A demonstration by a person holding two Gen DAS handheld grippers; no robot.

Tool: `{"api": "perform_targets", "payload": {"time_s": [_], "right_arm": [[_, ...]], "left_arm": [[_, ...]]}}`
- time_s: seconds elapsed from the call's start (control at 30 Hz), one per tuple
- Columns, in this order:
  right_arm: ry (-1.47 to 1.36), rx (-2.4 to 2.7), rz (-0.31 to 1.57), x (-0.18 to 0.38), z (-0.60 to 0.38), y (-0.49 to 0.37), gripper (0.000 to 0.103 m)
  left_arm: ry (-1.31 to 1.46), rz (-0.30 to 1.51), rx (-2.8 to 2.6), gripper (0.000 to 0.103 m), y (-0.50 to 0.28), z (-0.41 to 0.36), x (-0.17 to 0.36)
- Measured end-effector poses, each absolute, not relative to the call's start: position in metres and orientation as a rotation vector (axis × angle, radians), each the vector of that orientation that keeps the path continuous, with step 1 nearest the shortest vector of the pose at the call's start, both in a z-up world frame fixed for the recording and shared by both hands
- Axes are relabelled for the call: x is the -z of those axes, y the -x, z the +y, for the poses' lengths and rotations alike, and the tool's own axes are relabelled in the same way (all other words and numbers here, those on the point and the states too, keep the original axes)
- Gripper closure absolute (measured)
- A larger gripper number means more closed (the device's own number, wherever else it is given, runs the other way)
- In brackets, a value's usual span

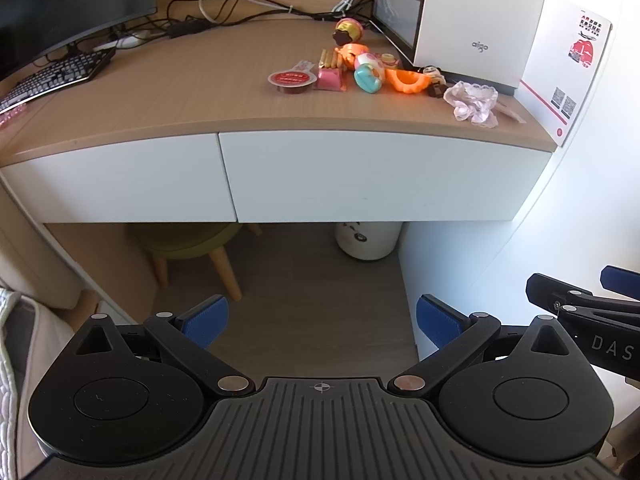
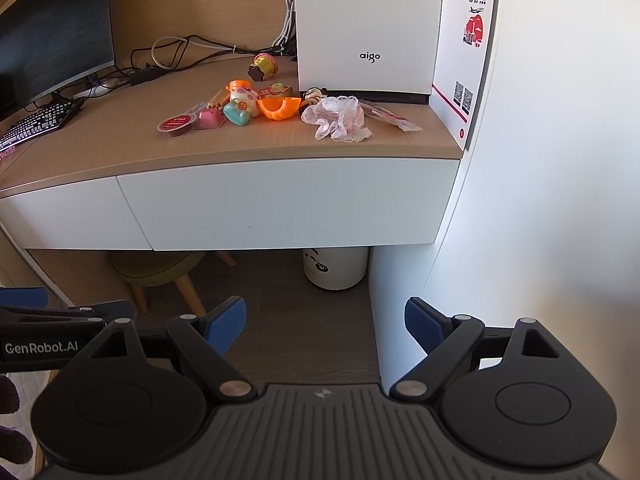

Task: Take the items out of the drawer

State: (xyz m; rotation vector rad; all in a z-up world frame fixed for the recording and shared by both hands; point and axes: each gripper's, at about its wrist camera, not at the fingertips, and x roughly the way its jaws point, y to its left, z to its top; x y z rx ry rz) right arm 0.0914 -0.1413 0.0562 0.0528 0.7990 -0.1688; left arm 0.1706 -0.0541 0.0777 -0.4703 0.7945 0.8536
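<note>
Both drawers shut flush, so nothing taken out yet, or maybe already done, judging by the toy pile up top. Left tool (image 1: 322, 322) and right tool (image 2: 325, 324) hung back over the floor, blue pads spread wide, pinching nothing, probably parked there for room to pull the wide white handle-less right drawer front (image 1: 380, 176). Small plastic toys (image 2: 240, 108) and frilly pink lace fabric (image 2: 340, 120) clustered on the light wood tabletop (image 1: 160, 92), right above that drawer. White computer case (image 2: 368, 28) read "aigo"; tool bodies read "GenRobot.AI" and "DAS".
</note>
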Motion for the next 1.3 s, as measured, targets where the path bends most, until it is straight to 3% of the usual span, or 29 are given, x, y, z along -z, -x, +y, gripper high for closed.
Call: {"api": "perform_targets", "payload": {"time_s": [1.3], "right_arm": [[-0.058, 0.175, 0.801, -0.0525, -0.1449, -0.0862, 0.015]], "left_arm": [[0.485, 0.802, -0.845, 0.0, -0.175, -0.0583, -0.0763]]}}
